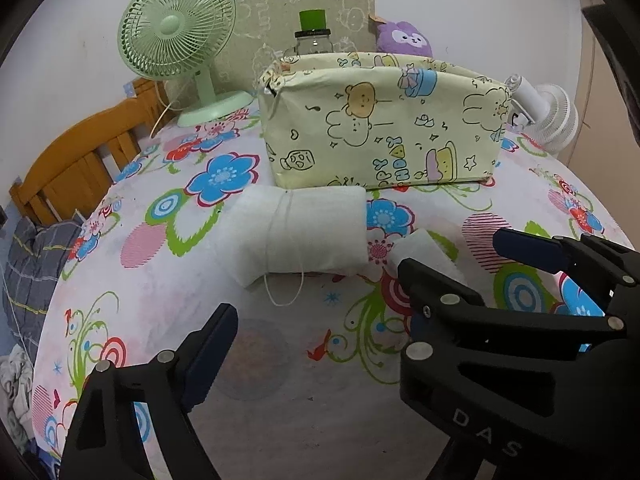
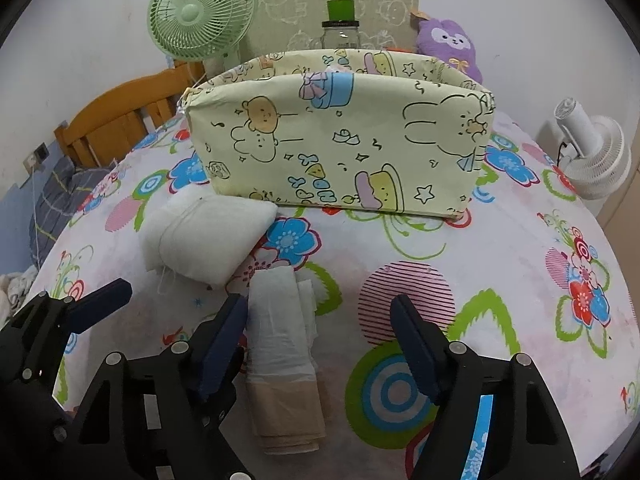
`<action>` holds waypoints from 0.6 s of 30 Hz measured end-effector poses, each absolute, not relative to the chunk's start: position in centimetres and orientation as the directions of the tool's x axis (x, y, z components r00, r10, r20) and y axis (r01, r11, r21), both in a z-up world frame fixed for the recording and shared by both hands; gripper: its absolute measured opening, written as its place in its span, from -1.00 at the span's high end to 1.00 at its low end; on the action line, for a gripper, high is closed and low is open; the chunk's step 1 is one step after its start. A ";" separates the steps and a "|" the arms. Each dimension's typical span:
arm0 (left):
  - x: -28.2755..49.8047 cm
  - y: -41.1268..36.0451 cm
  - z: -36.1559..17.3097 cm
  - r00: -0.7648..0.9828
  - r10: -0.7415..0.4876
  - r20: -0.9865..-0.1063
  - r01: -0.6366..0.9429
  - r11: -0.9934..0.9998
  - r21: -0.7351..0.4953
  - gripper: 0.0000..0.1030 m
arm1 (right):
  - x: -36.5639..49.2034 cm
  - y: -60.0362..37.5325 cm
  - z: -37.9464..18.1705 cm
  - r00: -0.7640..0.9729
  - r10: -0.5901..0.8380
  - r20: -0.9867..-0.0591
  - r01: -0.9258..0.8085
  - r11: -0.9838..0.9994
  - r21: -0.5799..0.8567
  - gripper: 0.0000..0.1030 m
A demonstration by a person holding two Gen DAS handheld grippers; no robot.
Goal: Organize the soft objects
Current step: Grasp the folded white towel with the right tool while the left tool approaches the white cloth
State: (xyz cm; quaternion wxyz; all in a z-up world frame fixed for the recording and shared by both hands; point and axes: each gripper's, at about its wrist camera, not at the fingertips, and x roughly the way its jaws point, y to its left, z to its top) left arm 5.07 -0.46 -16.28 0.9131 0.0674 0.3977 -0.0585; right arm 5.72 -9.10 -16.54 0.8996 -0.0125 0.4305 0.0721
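Both wrist cams sit low and near over the bed, facing the fabric bin [image 1: 380, 120] [image 2: 340, 136], which both share.

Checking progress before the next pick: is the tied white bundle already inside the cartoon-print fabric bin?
No: the white bundle lies on the floral sheet in front of the bin.

Black tongs [image 2: 316, 332], blue pads [image 2: 416, 344]

White raised letters "DAS" stand on the black body of the right gripper [image 1: 446, 252]. Ahead of both grippers, the cartoon-printed fabric bin [image 1: 380, 128] carries partly legible lettering, "PPY" and "HDAY".
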 end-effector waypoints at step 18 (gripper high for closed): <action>6.1 -0.7 -15.2 0.695 -0.048 -0.718 0.174 0.979 0.103 -0.74 | 6.9 -9.0 -16.1 0.618 0.135 -0.774 -0.172 0.984 0.035 0.46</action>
